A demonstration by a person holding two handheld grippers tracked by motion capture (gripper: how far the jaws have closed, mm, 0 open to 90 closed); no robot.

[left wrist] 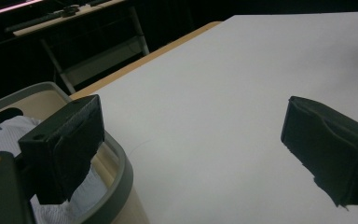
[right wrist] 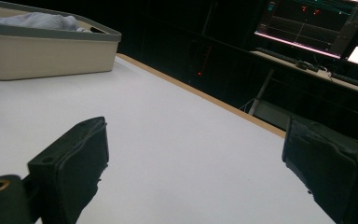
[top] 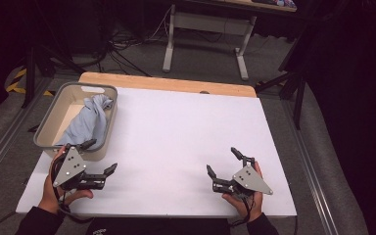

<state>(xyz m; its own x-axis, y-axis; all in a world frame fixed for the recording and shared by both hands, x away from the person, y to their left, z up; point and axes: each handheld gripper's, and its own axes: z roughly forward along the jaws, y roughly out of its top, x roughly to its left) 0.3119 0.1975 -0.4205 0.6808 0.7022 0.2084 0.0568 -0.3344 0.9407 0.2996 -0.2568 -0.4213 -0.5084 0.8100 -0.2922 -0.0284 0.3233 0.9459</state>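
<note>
The work is at its very start, as far as the pictures are showing. At the near edge of the tabletop (top: 176,142) the person is holding both tools low. The left claw (top: 101,157) is standing wide, with nothing between its jaws; one jaw is reaching over the near rim of the basket (top: 108,128), the other is hanging over the bare white surface just beside it. The right claw (top: 223,160) is also standing wide and is holding nothing; it is waiting near the near right corner of the tabletop, well apart from the basket.

The thing to be handled seems to be the light blue cloth (top: 89,120). It is lying crumpled inside the basket, which is sitting at the left edge of the tabletop, and part of the cloth is rising against the far side wall. It is not gripped yet. So the judgement is that nothing is done and the taking out is all left to do.

The middle of the tabletop is offering free room. In the way is only the basket's rim, which the left claw must pass to get at the cloth. Beyond the far edge, on the floor, a metal desk frame (top: 205,36) and dark cables are standing, away from the work.
</note>
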